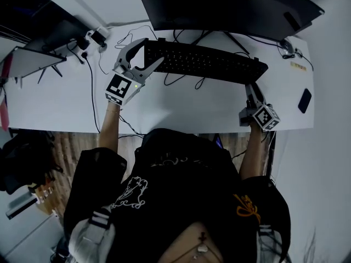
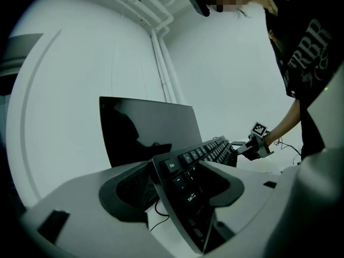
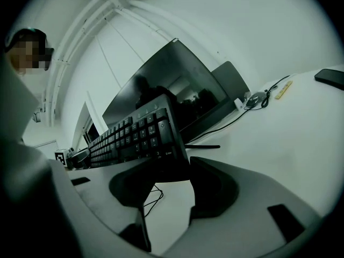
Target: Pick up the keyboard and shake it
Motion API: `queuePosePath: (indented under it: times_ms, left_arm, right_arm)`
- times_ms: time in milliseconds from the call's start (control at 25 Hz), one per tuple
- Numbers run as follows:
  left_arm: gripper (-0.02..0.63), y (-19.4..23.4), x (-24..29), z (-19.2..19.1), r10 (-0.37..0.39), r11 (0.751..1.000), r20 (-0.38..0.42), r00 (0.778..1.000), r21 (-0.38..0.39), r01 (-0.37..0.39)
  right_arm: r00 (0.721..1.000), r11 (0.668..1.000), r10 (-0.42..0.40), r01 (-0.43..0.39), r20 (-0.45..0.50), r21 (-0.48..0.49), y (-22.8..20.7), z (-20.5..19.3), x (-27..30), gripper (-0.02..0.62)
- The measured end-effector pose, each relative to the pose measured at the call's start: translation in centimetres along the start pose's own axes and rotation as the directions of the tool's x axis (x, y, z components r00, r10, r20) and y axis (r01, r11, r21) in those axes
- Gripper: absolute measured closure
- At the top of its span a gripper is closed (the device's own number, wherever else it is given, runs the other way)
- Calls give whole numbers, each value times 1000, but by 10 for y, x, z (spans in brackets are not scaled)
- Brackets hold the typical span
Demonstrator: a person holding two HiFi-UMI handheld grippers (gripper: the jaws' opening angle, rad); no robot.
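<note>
A black keyboard [image 1: 208, 62] is held lengthwise between both grippers, above the white desk [image 1: 66, 103]. My left gripper [image 1: 149, 52] has its jaws round the keyboard's left end; in the left gripper view the Esc corner of the keyboard [image 2: 209, 152] sits tilted between the pads of this gripper [image 2: 180, 190]. My right gripper [image 1: 251, 87] is clamped on the right end. In the right gripper view the numpad corner of the keyboard [image 3: 134, 136] is pinched by that gripper [image 3: 166, 181], with bare desk and a cable showing underneath.
A dark monitor [image 1: 230, 4] stands just behind the keyboard. Black cables [image 1: 175, 81] loop on the desk beneath it. A phone [image 1: 305, 100] lies at the right edge, a mouse [image 1: 286, 45] at the back right, and a plug adapter [image 1: 96, 36] and a raised laptop [image 1: 33, 59] at the left.
</note>
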State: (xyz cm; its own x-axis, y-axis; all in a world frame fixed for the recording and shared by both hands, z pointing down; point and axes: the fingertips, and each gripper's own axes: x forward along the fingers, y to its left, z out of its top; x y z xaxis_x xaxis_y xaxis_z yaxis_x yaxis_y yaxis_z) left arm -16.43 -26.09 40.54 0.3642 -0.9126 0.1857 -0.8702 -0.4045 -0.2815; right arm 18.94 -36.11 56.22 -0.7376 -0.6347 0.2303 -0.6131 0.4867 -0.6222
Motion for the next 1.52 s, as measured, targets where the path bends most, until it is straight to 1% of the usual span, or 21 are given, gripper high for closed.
queuePosePath:
  times_ms: [80,240,520,640,800,880,1000,1160,1280,1320,1360,1400,1440,1520]
  left_arm:
    - [308,-1,-5,5,10,1000,4,1000,27,-10]
    - [309,-2,-13,11,24,994,-8,1000,104,-23]
    - [310,-11,-17,21,31,976,-1,1000,216,-30]
    - [311,-16,-19,21,26,970,-6,1000,244,-23]
    - [310,-17,-20,29,27,966,16,1000,258,-30]
    - [310,-17,-19,24,29,971,8,1000,237,-31]
    - [310,-22,-20,12,28,983,-19,999,183,-24]
    - [310,-22,-20,5,7,998,-27,1000,66,-5]
    - [311,-19,-20,-7,4,1000,-32,999,-27,-5]
    - [313,-18,-21,-11,10,997,-25,1000,-70,-12]
    - [331,-16,-23,-14,20,992,-9,1000,-124,-21]
    - [353,-15,-24,-17,32,982,11,999,-184,-30]
    - [354,-13,-26,-21,45,971,25,999,-235,-38]
    - [354,-10,-26,-35,60,952,23,998,-301,-50]
  right_arm:
    - [1000,1000,14,-14,9,-17,4,2,-1,411]
    - [1000,998,20,-21,-11,-59,8,-3,2,416]
    - [999,999,3,-5,-46,-42,4,-26,3,423]
    - [998,999,-9,6,-65,-46,2,-32,1,425]
    - [999,999,-12,9,-50,-49,5,-27,0,426]
    - [998,999,-18,16,-55,-49,3,-28,0,426]
    - [997,998,-35,31,-72,-48,-2,-33,-3,428]
    - [996,999,-39,36,-75,-36,-3,-29,-8,431]
    - [995,999,-43,41,-90,-23,-4,-29,-7,443]
    - [994,999,-46,44,-104,-21,-6,-31,-5,445]
    - [991,999,-48,46,-121,-22,-7,-35,-4,445]
    - [989,999,-50,48,-139,-21,-9,-40,-2,445]
    - [987,999,-52,50,-155,-17,-10,-45,-1,445]
    - [982,998,-61,62,-178,-3,-11,-53,4,445]
